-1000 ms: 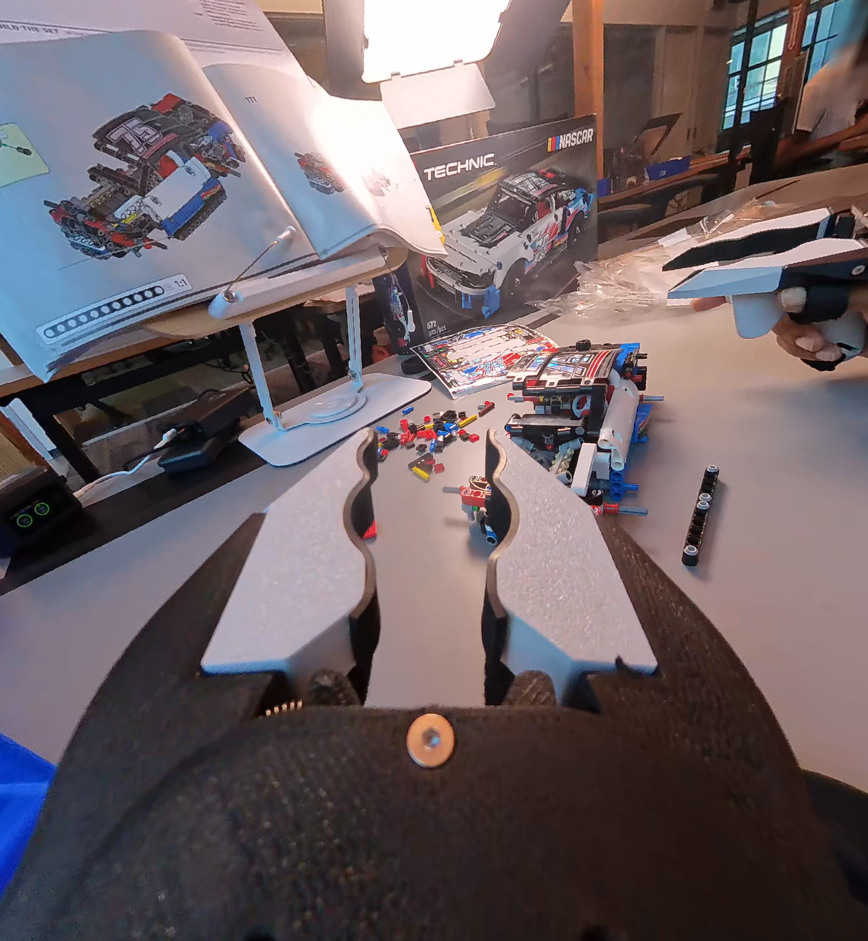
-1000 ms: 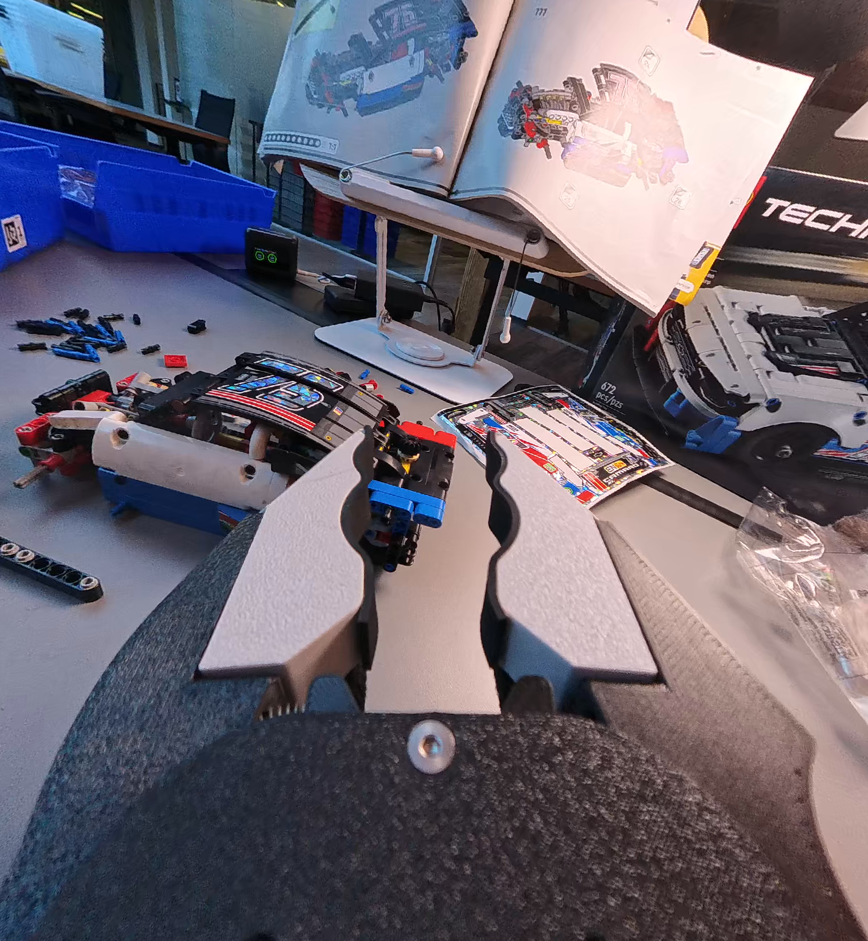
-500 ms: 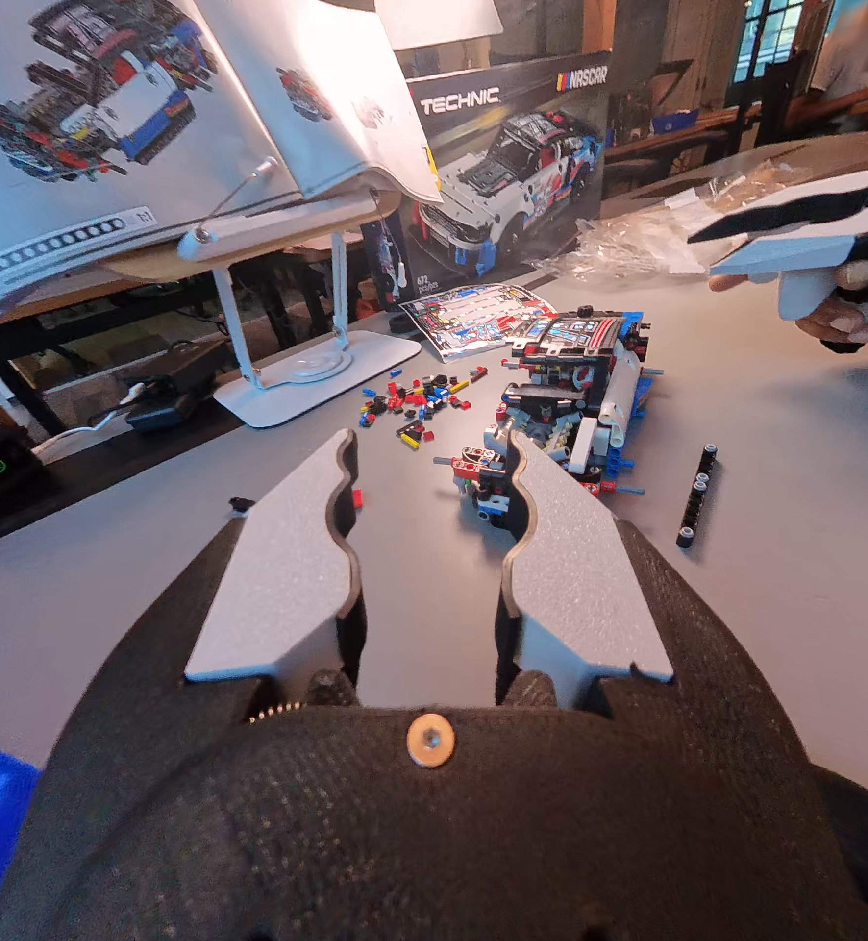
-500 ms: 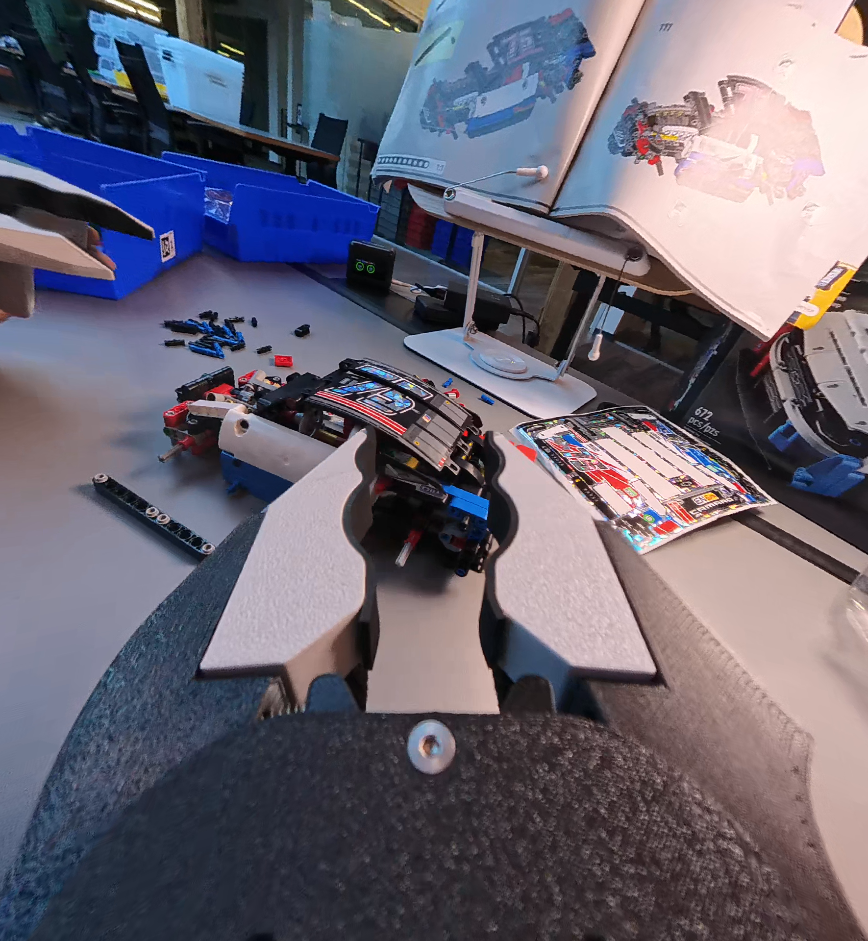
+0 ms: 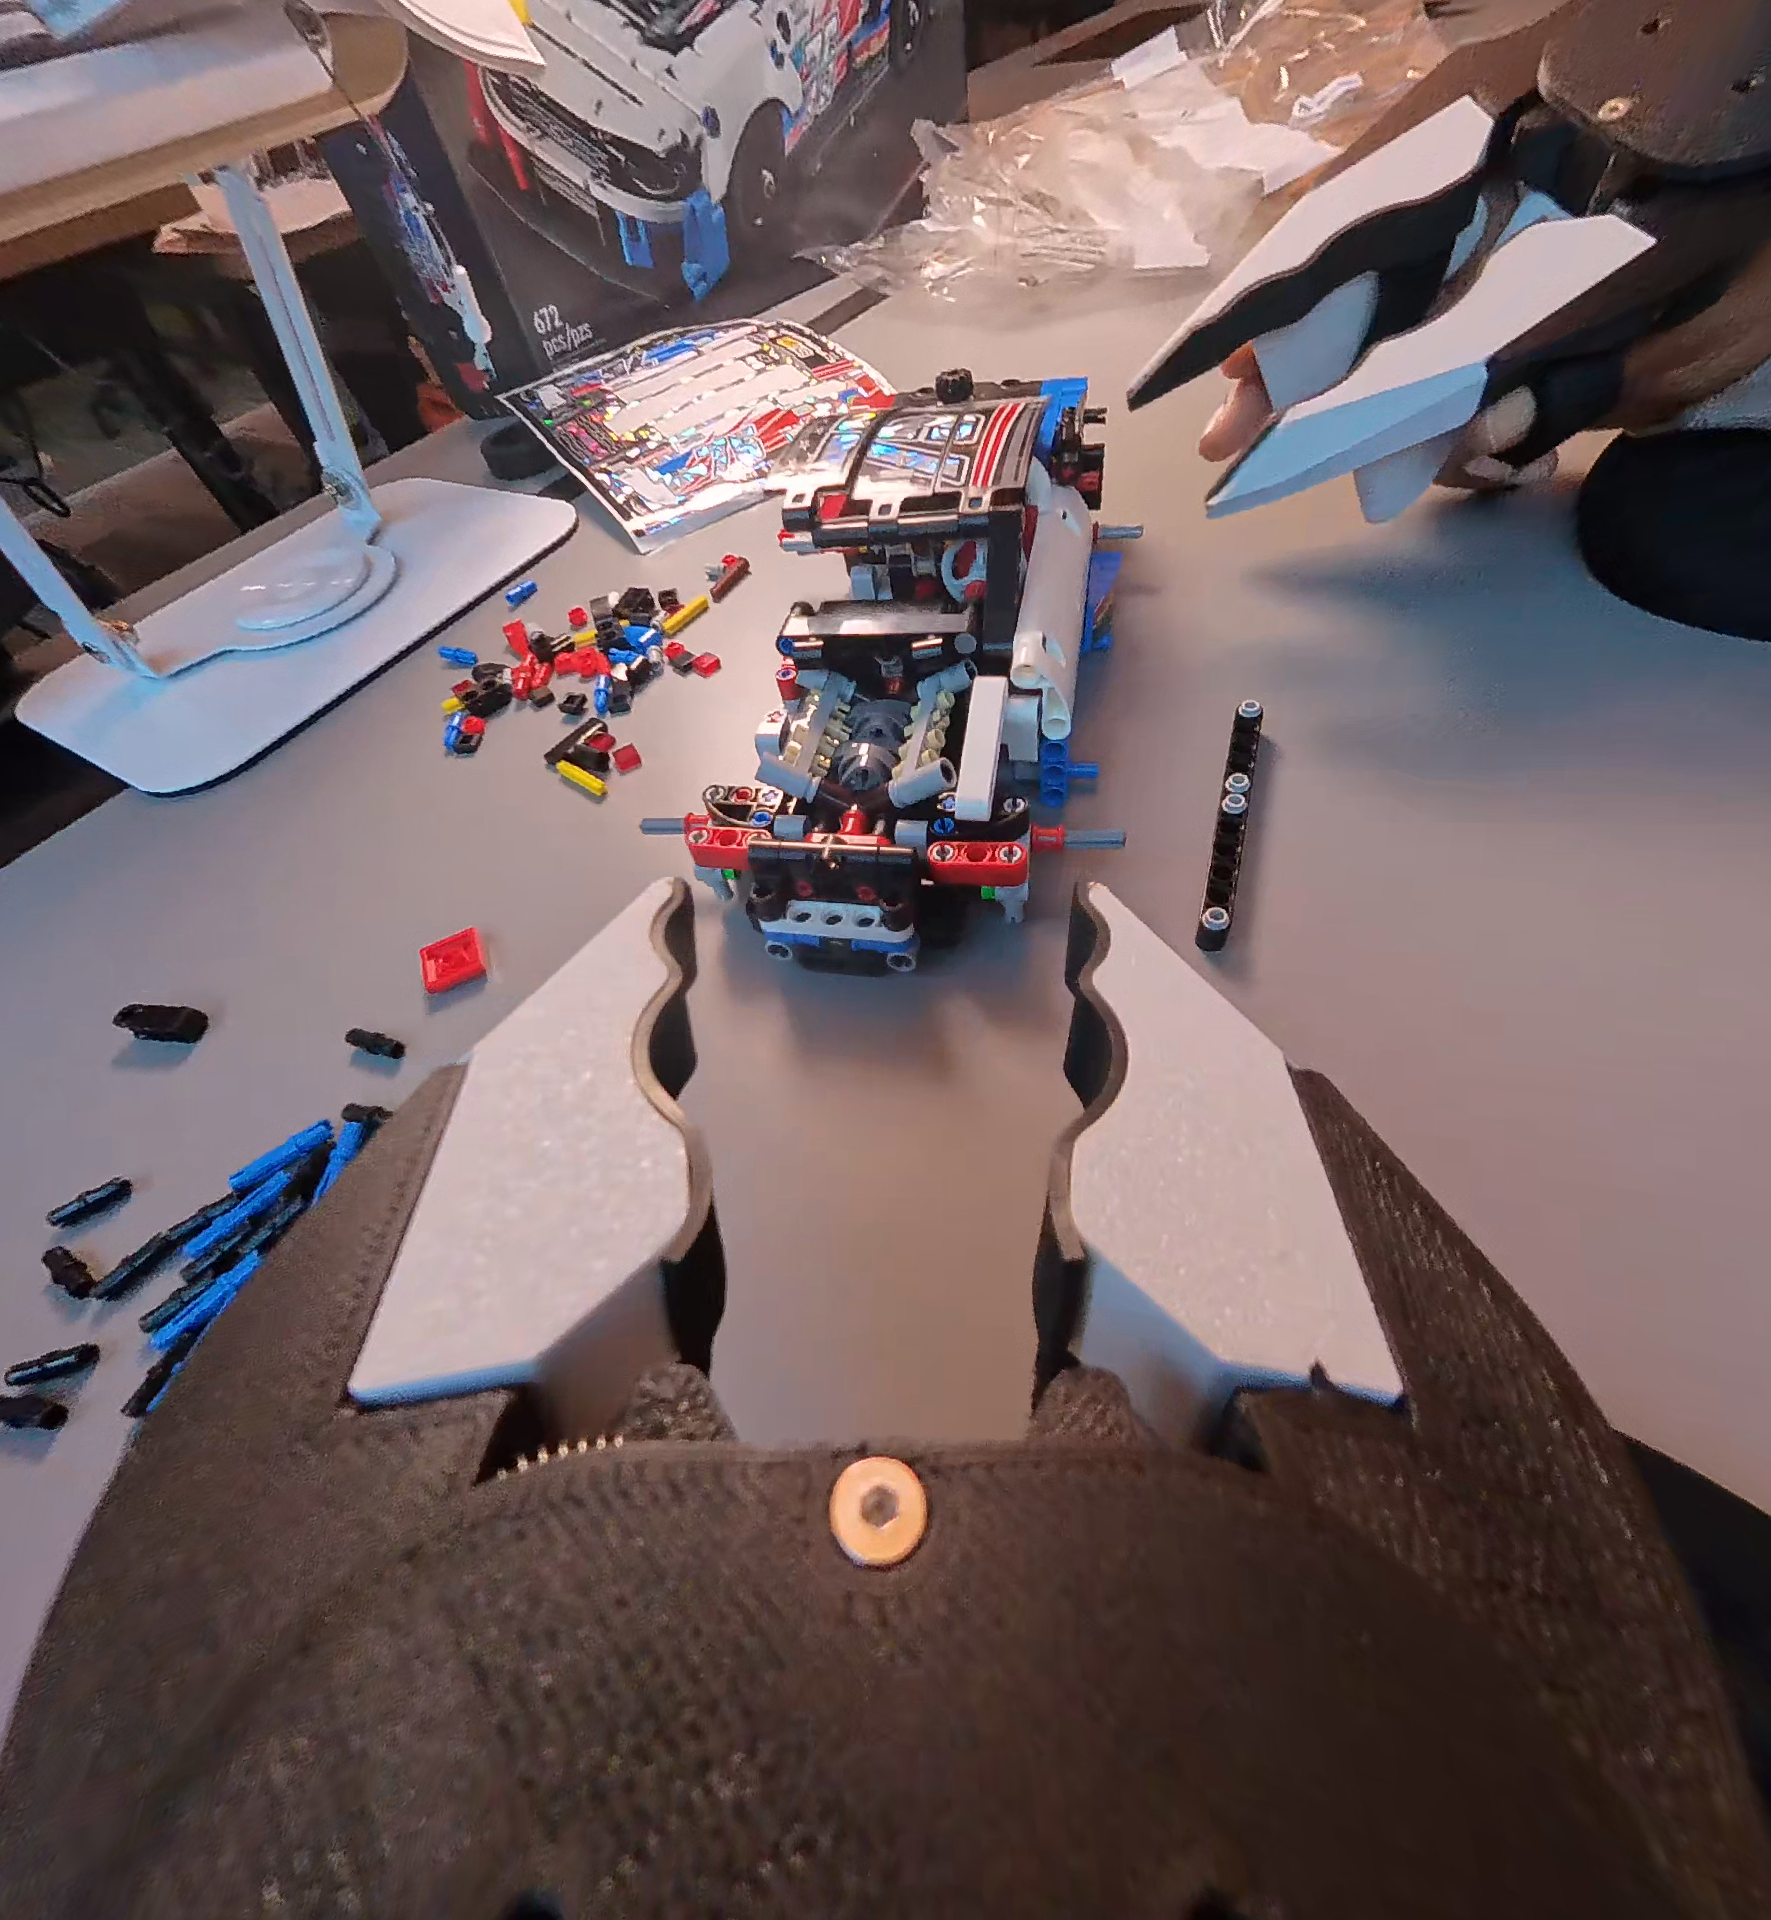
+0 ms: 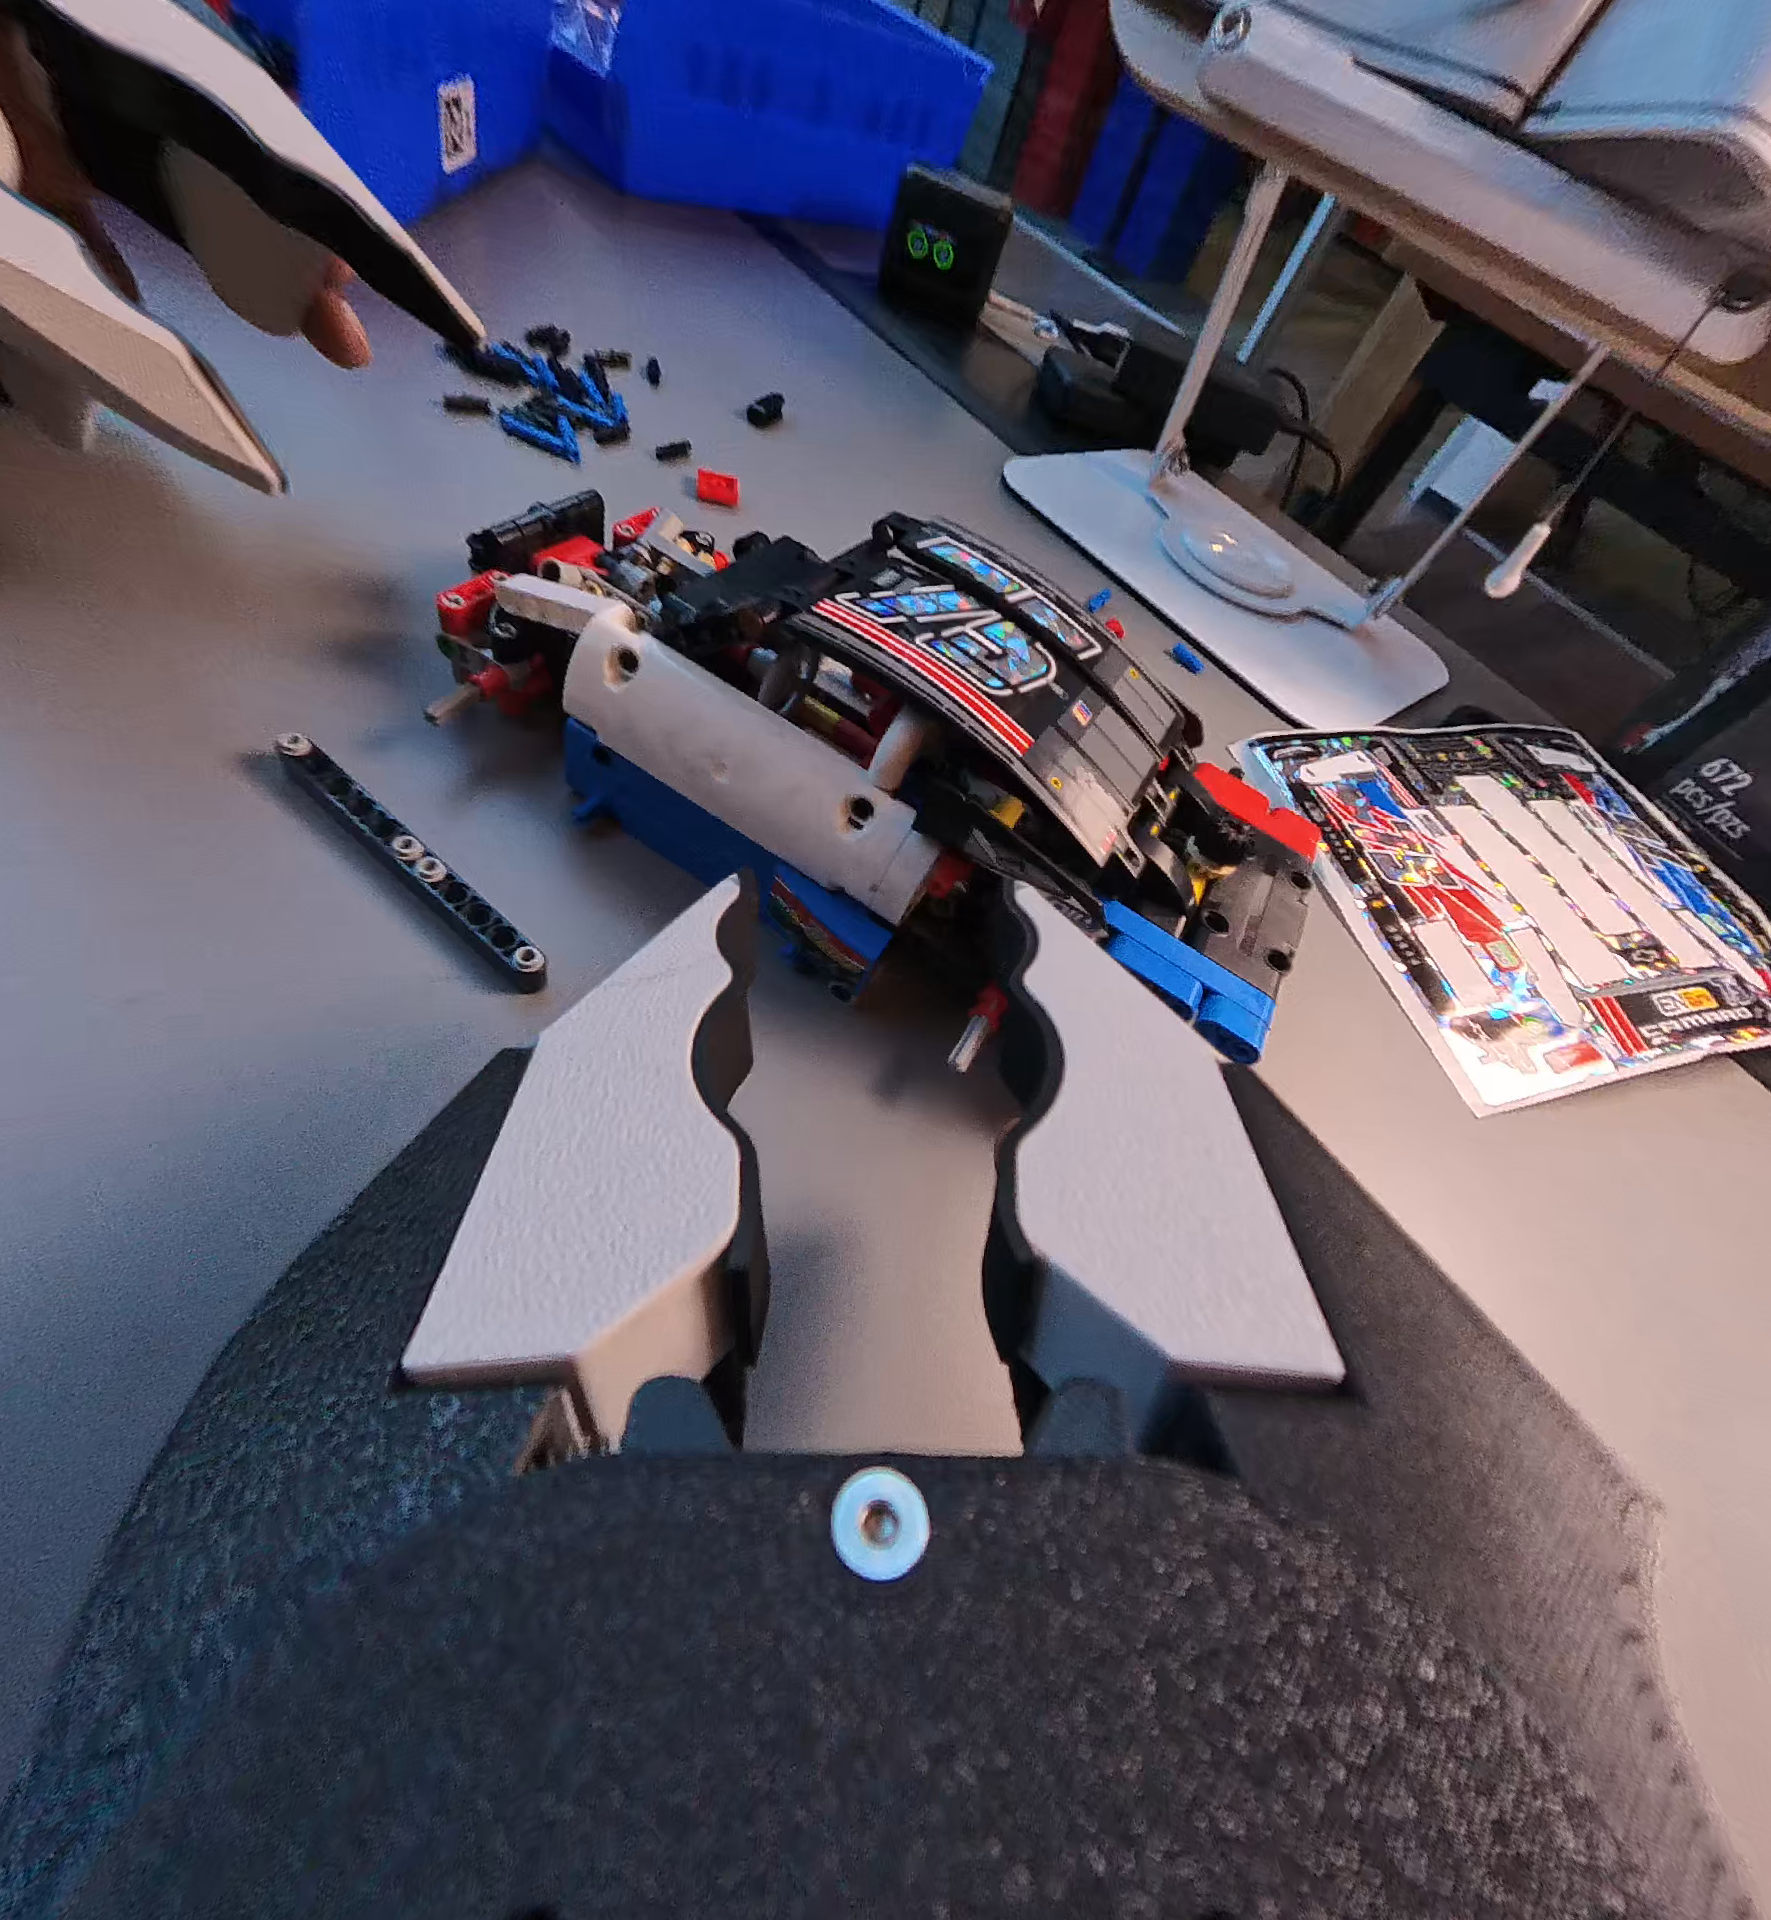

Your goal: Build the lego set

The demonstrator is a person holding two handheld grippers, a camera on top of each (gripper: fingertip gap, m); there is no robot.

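Grey desk (image 5: 1483, 935): I've swung both grippers in on the half-built car (image 5: 912, 665) mid-desk, left gripper (image 5: 881, 914) and right gripper (image 6: 876, 914) fingers spread, empty, so grasp comes next.

The open book (image 6: 1546, 62) on its white stand (image 5: 268, 613) is cut off by the top edge in both views, so its pages cannot be seen. The box (image 5: 652, 156) with the car picture is cut at the top too. In the right wrist view the far part is blurry, and the blue bins (image 6: 715, 114) look smeared. The pile of small pieces (image 5: 580, 665) is too tiny to tell each shape. The right gripper (image 6: 876, 935) hides the near side of the lego car (image 6: 839, 717). The left gripper (image 5: 876, 914) covers some blue and black pins (image 5: 226, 1216). The clear bags (image 5: 1057, 197) are hard to make out.
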